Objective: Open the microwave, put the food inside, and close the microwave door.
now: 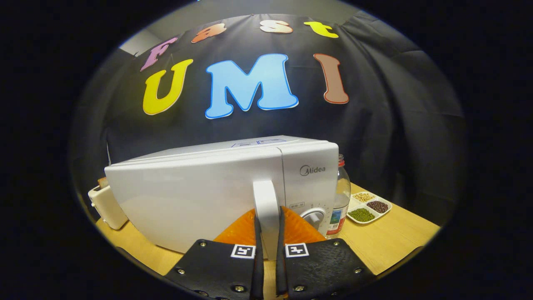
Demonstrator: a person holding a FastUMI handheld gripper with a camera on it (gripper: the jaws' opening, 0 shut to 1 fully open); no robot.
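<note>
A white microwave (200,187) stands on the wooden table (395,246), its door closed or nearly so, seen at an angle. A white vertical door handle (265,200) sits at the door's right edge, beside the control panel with a round knob (313,217). My gripper (268,237) is shut on this handle, one finger pressing on each side of its lower part. I cannot make out any food item for the microwave.
A clear plastic bottle (342,196) stands right of the microwave. Beyond it lies a white divided tray (369,207) holding beans and grains. A cream toaster (106,204) with bread sits left of the microwave. Bare table lies at front right.
</note>
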